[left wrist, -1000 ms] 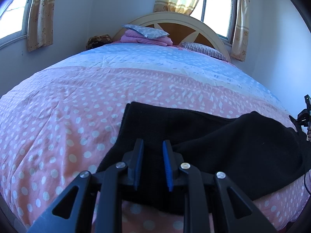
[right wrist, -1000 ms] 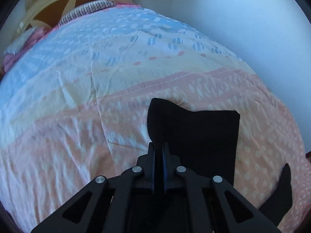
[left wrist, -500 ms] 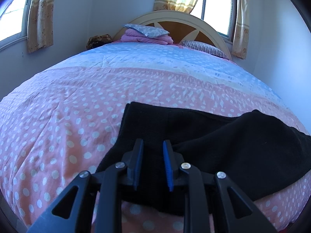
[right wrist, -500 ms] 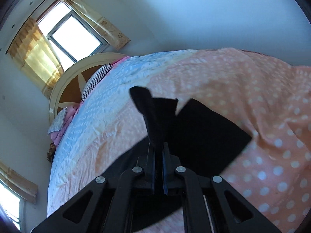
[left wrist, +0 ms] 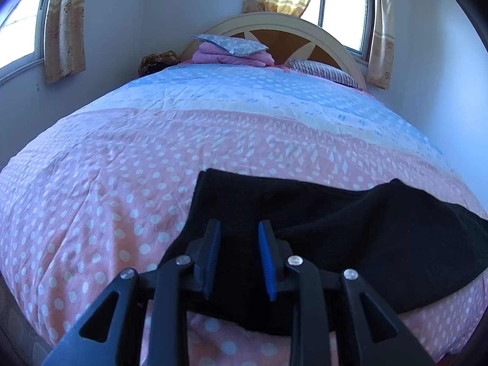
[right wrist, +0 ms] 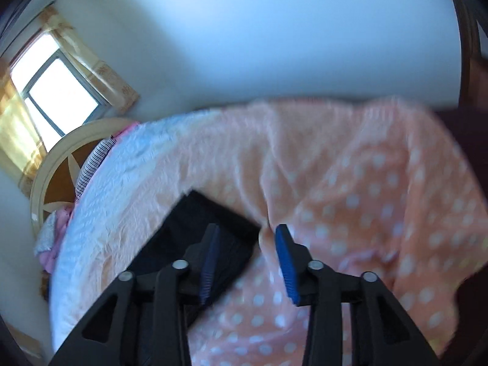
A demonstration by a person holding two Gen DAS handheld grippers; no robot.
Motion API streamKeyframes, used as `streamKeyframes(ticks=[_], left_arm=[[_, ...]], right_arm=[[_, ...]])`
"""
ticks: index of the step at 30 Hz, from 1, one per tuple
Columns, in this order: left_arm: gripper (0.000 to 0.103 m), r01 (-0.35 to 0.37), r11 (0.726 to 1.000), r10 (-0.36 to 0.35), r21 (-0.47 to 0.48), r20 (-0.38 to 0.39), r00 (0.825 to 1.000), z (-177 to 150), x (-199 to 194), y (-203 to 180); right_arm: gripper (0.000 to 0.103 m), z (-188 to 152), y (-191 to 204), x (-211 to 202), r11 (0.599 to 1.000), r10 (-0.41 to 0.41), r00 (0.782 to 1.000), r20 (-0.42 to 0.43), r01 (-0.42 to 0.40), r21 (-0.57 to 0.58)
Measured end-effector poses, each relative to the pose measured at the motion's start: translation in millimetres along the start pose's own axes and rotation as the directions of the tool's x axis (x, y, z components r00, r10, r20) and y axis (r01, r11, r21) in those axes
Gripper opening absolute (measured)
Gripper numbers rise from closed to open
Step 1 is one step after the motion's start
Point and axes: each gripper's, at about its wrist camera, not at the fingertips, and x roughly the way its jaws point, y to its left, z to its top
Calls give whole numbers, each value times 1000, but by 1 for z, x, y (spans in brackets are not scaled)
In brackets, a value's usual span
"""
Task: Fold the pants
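**Two wrist views of a bed carrying black pants**

Two fisheye views show one bedroom. The left wrist view looks along a wide bed under a quilted cover (left wrist: 128, 164), salmon pink with white dots at the near end, passing through a cream band to pale blue at the far end. Black, soft-textured pants (left wrist: 350, 228) lie folded near the foot edge of the bed, one layer lapped over another, reaching from the middle of the view to its right rim. The left gripper (left wrist: 239, 228), black with blue-padded fingers (left wrist: 266, 253), hangs over the left part of the pants; its jaws are opening, the pads stand apart, and the cloth lies below them, unpinched. At the head of the bed stands an arched cream headboard with brown wooden panels (left wrist: 274, 35). Against it rest a stack of folded pink bedding topped by a grey patterned pillow (left wrist: 235, 50) and a black-and-white striped pillow (left wrist: 323, 71). Two windows with yellow patterned curtains (left wrist: 65, 27) pierce the pale walls.

The right wrist view is rolled and motion-blurred. The right gripper (right wrist: 245, 228) hangs over a corner of the pants (right wrist: 195, 222) and the dotted cover (right wrist: 381, 183); its jaws are opening, wide apart and holding nothing. Headboard (right wrist: 45, 177), window (right wrist: 58, 97) and a bare pale wall (right wrist: 259, 30) fill the rest of the view.
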Motion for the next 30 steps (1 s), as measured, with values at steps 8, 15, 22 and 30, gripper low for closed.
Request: streamKeyframes(ticks=[8,15,22,30], left_arm=[[72,28,988,-40,154,76,996,4,-31,-63],[74,31,992,-29,120,-17,999,-27,-19,-54],[75,-9,978,21,207,-58,998,-46,-7,-61],[75,60,988,-68,139,49,996,3,-29,-33]], right_arm=[[41,-41,112,22,867,155,976,-153,-209,-452],[40,-65,130,79,784,-51,977,-205,-89,-614],[45,-44,115,89,807,-149,972,-181,14,-591],[52,-94,189,15,697,-34,999,14,34,-716]])
